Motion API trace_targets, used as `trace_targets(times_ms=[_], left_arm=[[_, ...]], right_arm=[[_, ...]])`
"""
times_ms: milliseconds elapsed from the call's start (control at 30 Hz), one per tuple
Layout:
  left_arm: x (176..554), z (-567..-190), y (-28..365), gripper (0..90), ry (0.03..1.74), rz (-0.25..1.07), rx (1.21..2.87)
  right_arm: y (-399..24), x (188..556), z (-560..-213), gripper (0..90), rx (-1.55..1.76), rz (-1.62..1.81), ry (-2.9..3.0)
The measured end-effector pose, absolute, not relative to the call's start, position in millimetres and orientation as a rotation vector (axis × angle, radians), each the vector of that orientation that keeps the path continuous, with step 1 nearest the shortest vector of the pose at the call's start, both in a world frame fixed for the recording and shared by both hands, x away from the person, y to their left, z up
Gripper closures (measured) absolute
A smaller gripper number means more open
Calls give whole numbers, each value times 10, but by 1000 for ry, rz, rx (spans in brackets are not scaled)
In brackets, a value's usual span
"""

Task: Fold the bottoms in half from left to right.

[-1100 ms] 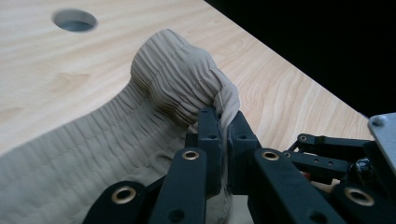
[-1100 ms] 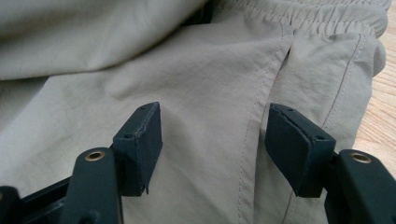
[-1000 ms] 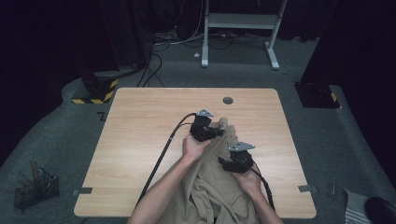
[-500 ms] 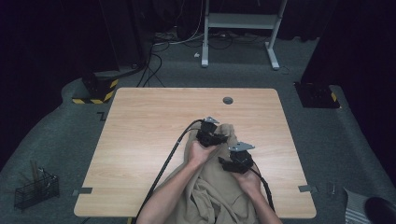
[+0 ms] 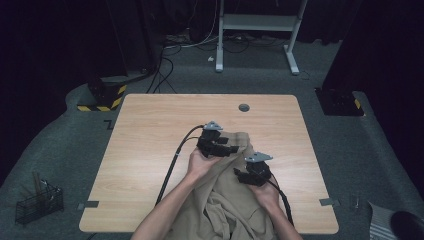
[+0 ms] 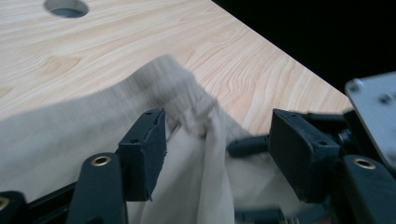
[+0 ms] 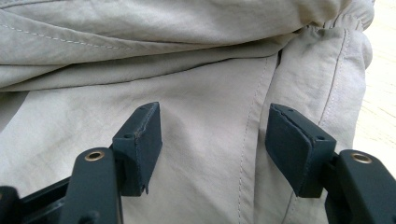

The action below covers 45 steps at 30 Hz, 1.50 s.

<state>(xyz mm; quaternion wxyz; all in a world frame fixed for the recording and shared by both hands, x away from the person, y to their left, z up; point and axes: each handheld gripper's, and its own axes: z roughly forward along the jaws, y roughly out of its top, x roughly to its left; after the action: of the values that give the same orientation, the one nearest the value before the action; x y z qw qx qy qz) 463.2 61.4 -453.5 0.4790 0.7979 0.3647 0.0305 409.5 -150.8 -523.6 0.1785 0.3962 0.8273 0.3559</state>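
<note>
Beige garment [image 5: 227, 200] half-spread on table [image 5: 150, 130]
Left gripper [image 6: 215, 140] just opened, releasing bunched waistband; right gripper [image 7: 215, 140] open, empty – fabric could spring back

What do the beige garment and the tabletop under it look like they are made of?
The beige garment looks like thin woven fabric, perhaps cotton or a light synthetic: matte, finely creased, with stitched seams and a gathered edge. The light wooden tabletop shows pale grain lines under a smooth, even sheen, so it is probably laminate or veneer rather than solid wood; the pictures leave that open.
</note>
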Motion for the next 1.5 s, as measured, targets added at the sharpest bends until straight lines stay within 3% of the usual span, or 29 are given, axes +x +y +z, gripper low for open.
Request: trace_targets(times_ms=[333, 567, 633, 800, 900, 1300, 1500], left_arm=[[4233, -4660, 1076, 311, 915, 147, 2034], [3917, -4884, 1239, 349, 936, 110, 2050], [3883, -4964, 1240, 388, 960, 100, 2071], [3955, -5091, 1210, 647, 1003, 105, 2133], [4058, -5115, 1221, 737, 1030, 97, 2117], [4661, -5037, 1294, 827, 1157, 169, 2052], [4518, -4798, 1344, 857, 1072, 197, 2027]], right_arm=[[-1595, 3951, -5129, 394, 1095, 1025, 2308], [-1585, 3762, -5101, 398, 1041, 1058, 2383], [-1536, 3743, -5163, 398, 1021, 1020, 2412], [-1497, 3779, -5218, 405, 1039, 1027, 2414], [-1482, 3810, -5223, 402, 1045, 1032, 2410], [-1350, 4415, -5230, 394, 1084, 1022, 2366], [-1314, 4233, -5088, 398, 1054, 976, 2360]])
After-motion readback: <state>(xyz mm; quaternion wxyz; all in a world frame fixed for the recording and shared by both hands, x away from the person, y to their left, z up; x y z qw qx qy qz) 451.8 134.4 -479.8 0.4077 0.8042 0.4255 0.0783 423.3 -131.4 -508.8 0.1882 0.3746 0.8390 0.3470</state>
